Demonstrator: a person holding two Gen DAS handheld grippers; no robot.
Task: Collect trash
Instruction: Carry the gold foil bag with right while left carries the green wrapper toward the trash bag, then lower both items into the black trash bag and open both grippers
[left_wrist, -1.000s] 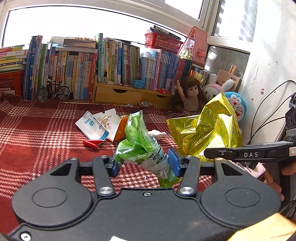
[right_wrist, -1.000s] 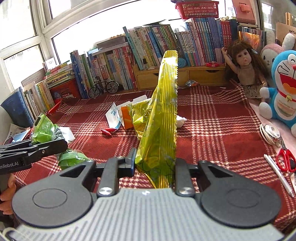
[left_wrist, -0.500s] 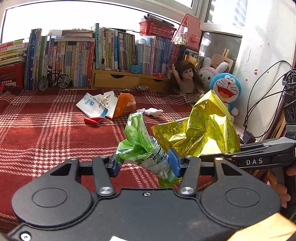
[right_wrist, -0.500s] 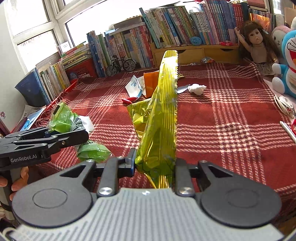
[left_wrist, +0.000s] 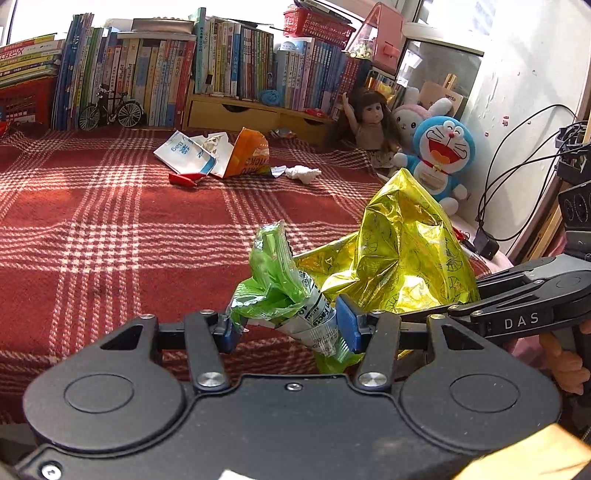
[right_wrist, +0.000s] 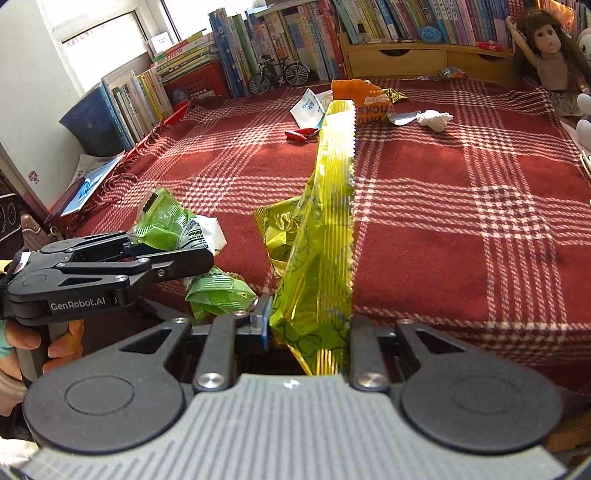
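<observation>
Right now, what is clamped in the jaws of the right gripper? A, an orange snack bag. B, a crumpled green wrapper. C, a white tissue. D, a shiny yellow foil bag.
D: the right gripper is shut on the yellow foil bag, which stands up between its jaws; the green wrapper is in the left gripper.

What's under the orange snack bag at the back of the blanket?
The orange bag overlaps a white-and-blue wrapper and rests on the red plaid blanket. A red scrap lies just in front. Anything directly beneath the bag is covered.

Books (left_wrist: 229, 62), doll (left_wrist: 369, 118), toy bicycle (left_wrist: 110, 110)
</observation>
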